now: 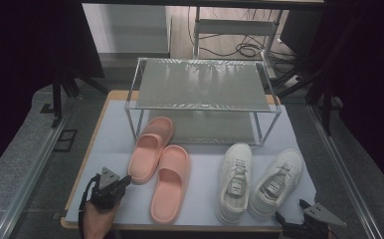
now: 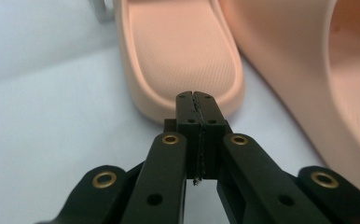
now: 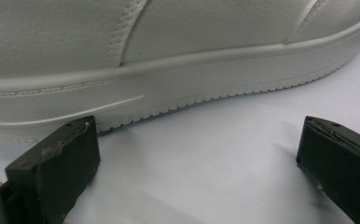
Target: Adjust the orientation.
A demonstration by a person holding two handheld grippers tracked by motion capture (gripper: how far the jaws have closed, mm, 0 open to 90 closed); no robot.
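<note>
While I held a gripper in each hand at the near edge of the table, my left gripper sat low with its two black jaws pressed together on nothing, their tips just short of the heel of the left pink slipper, which I judged I was lining up to grasp. My right gripper waited at the near right corner with its jaws spread wide apart, pointing at the side sole of the right white sneaker without touching it, as if ready to close on that shoe. Both slippers lay side by side on the left, toes pointing away from me, the right pink slipper a little nearer to me than its mate. Two white sneakers sat as a pair on the right, the left white sneaker just beside its partner. All four rested on a pale sheet covering the wooden table. Beyond them stood a two-tier metal shoe rack, both shelves bare, probably where the shoes belonged. Farther back, cables trailed over the floor of a dim room.
</note>
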